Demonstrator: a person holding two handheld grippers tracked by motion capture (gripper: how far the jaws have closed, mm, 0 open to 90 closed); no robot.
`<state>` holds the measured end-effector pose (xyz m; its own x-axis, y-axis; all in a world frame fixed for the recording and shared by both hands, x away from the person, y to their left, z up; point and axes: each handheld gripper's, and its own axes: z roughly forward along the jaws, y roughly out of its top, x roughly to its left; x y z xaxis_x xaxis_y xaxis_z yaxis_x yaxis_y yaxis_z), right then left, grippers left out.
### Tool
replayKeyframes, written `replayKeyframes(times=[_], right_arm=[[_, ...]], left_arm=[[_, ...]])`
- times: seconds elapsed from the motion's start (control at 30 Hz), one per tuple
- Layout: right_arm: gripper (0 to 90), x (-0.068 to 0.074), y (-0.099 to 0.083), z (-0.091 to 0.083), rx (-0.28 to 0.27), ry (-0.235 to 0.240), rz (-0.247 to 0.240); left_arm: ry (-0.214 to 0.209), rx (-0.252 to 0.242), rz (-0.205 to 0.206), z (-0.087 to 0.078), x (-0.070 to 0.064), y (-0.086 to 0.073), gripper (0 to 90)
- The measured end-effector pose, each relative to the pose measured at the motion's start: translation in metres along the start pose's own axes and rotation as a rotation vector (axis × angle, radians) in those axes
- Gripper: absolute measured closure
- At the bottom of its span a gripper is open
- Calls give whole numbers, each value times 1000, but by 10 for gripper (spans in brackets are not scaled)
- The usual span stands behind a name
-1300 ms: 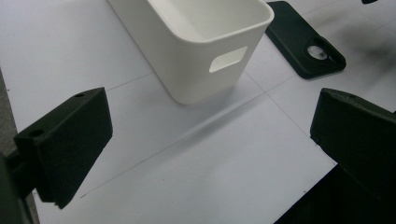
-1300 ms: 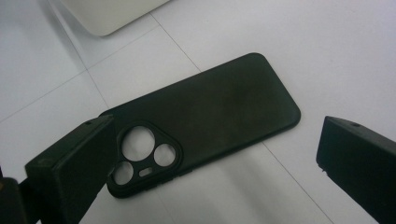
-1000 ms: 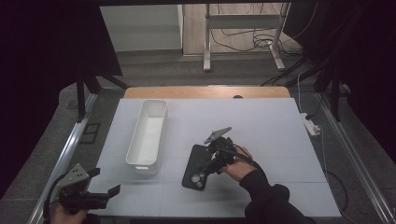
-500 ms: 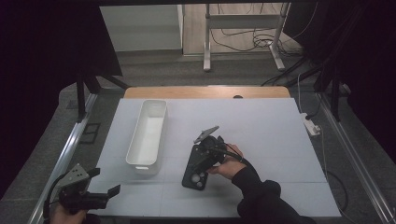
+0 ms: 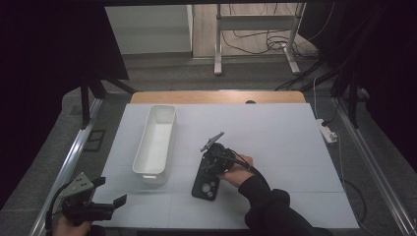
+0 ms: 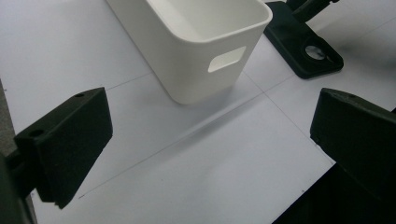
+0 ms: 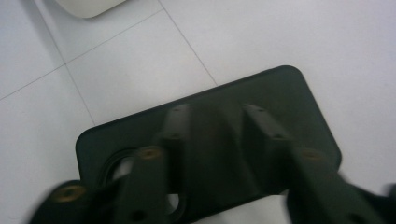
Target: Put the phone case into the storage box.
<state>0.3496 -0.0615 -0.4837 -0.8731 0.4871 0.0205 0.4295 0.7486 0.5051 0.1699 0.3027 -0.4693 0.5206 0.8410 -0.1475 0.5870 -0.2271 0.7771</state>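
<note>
Ref. landmark: white bin [image 5: 156, 139], standing on the table [image 5: 295, 147]. Task item: black phone case [image 5: 206, 179], lying flat on the table just right of the bin's near end, camera cut-out toward the person; not in the bin. Right tool [image 5: 214, 158] is over the far end of the case; in the right gripper view its jaws are part-spread above the case [image 7: 261, 116], w/ nothing pinched between them. Contact w/ the case surface cannot be confirmed; the frame is blurred. Left tool [image 5: 105, 206] sits well to the near-left of the bin, at the table edge, jaws spread wide and empty, w/ the bin's handle end [image 6: 201, 51] and the case [image 6: 303, 44] ahead of it in the left gripper view. Status, as judged: approach to the case is done; grip is not yet made. Remaining: close on the case, lift, and prob. transfer to the bin.
</note>
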Motion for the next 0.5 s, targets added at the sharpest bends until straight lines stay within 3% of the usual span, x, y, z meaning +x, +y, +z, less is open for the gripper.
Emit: replayKeyframes(times=[0.13, 0.5], right_arm=[[884, 0, 1, 4, 6, 27, -23], [898, -1, 9, 20, 2, 41, -36]], left_arm=[[1, 0, 2, 0, 0, 0, 0], [-1, 2, 2, 0, 0, 0, 0]])
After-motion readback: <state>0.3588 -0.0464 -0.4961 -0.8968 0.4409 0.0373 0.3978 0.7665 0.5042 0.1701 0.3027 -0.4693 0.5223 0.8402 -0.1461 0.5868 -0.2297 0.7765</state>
